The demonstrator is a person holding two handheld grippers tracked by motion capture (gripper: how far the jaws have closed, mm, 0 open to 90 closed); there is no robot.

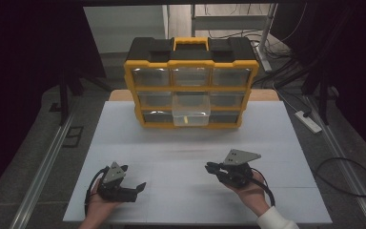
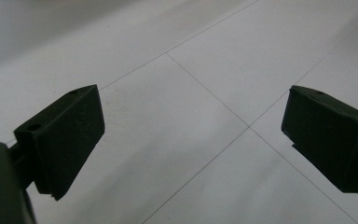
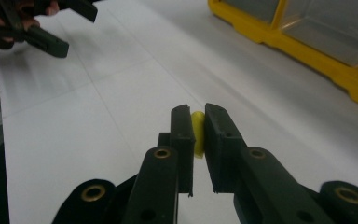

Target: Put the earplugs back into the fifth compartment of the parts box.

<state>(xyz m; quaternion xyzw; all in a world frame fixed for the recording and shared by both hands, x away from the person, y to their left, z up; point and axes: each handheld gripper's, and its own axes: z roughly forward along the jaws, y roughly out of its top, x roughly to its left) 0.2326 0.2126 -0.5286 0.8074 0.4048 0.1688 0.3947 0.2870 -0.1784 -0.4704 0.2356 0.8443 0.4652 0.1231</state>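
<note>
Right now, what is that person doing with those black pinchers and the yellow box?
A person holds a gripper in each hand at a white table. The right gripper is shut on a small yellow piece. The left gripper hangs open over the table with nothing between its jaws. Behind them stands a yellow and black drawer box with one clear drawer pulled out.

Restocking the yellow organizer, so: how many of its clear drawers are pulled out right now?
1. On the yellow organizer, the clear drawer in the middle column sticks out toward the table; it hides the slot below, so that one is uncertain. The rest sit flush.
</note>
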